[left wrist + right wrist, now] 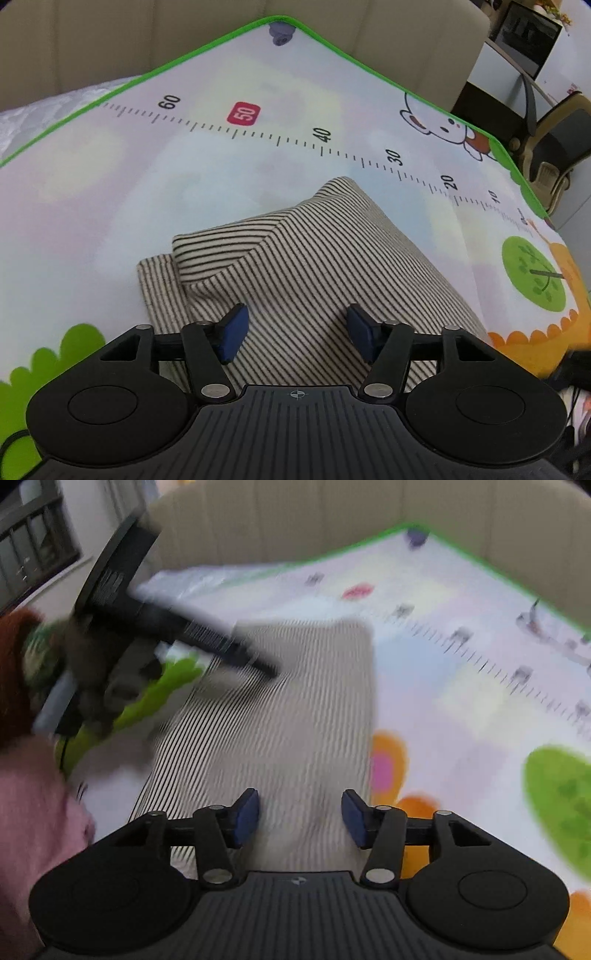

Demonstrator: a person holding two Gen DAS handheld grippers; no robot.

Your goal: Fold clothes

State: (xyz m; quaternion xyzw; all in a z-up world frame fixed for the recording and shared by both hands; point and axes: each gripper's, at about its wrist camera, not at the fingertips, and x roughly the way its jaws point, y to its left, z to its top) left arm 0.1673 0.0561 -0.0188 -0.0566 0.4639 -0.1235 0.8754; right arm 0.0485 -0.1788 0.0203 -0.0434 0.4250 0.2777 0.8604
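Nearest in the left wrist view, the left gripper (293, 332) hangs just above the garment with its blue pads spread wide and nothing between them. The right gripper (299, 819) is likewise wide apart and empty, poised over the near end of the same cloth, though its view is smeared by motion.

Under both lies the cream and dark pinstriped knit garment (295, 266), already gathered into a compact oblong on the pastel cartoon play mat with a green border (110, 177). A sleeve or flap is turned over its far left part, and a paler inside-out strip shows along the left edge. By the look of it most folds are made; perhaps one final halving and some tidying remain.

Farther off run the mat's printed ruler (321, 146) and a beige padded wall (110, 40).
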